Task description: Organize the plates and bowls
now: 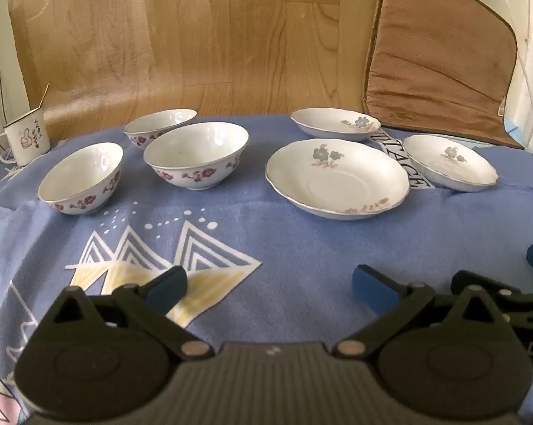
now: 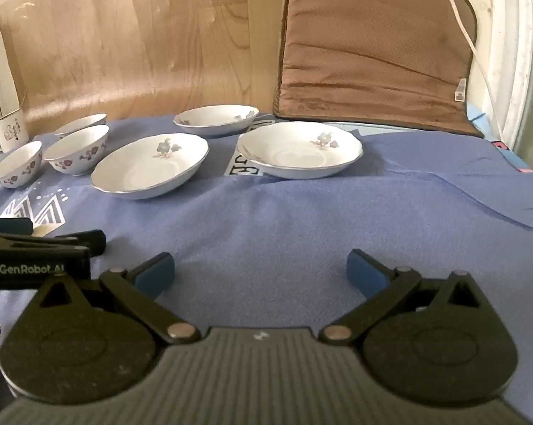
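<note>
Three white floral china bowls [image 1: 195, 156] and three white flowered plates [image 1: 337, 177], unstacked along the blue cloth's [image 1: 302, 248] far edge, are faced by the left gripper [image 1: 270, 285] and right gripper [image 2: 259, 269], both spread wide and empty, with a first rim grasp judged next.

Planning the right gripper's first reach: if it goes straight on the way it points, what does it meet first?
Probably bare blue cloth: the open right gripper tilts down at it. The nearest plate lies farther on; depth is unclear.

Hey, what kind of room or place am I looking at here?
Probably a home, at a table set up for dishes. A blue printed tablecloth carries floral bowls and plates, an enamel mug stands at the left, and a brown seat cushion leans on a wood-grain wall.
</note>
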A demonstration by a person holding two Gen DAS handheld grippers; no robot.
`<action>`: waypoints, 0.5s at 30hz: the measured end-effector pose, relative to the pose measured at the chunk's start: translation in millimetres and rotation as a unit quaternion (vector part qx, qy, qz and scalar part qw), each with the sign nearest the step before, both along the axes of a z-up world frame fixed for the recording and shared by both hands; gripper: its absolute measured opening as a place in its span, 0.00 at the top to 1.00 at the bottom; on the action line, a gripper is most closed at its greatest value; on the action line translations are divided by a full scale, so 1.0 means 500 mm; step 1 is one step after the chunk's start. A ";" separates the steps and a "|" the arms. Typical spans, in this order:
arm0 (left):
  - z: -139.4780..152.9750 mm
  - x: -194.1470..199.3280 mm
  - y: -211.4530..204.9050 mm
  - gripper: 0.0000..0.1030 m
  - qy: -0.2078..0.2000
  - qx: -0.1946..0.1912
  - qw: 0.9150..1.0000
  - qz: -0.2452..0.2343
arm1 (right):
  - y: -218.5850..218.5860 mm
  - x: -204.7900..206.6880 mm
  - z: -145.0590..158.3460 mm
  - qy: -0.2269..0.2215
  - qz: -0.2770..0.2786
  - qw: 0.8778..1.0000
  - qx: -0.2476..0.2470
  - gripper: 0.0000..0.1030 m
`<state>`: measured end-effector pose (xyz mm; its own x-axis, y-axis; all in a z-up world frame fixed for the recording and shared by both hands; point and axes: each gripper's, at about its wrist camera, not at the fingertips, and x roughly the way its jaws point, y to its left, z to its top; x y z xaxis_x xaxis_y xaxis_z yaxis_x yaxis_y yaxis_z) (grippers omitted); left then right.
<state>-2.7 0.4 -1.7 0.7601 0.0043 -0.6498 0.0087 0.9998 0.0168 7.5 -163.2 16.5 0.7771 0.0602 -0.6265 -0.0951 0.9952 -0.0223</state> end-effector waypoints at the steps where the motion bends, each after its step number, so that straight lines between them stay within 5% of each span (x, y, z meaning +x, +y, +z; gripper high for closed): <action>1: 0.000 -0.001 0.000 0.00 0.000 0.001 1.000 0.000 | 0.000 0.000 0.000 0.000 0.000 1.000 0.000 0.00; 10: 0.009 -0.016 -0.003 0.00 -0.024 0.005 1.000 0.002 | 0.003 -0.003 0.001 -0.001 0.000 1.000 -0.003 0.00; 15: 0.018 -0.019 0.021 0.00 -0.038 -0.007 0.998 0.049 | 0.010 -0.013 0.003 -0.018 -0.005 1.000 -0.018 0.00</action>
<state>-12.0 11.0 7.4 0.8031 0.0719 -0.5914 -0.0899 0.9959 -0.0011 0.8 -158.0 18.0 0.8000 0.0309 -0.5992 -0.0839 0.9946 -0.0607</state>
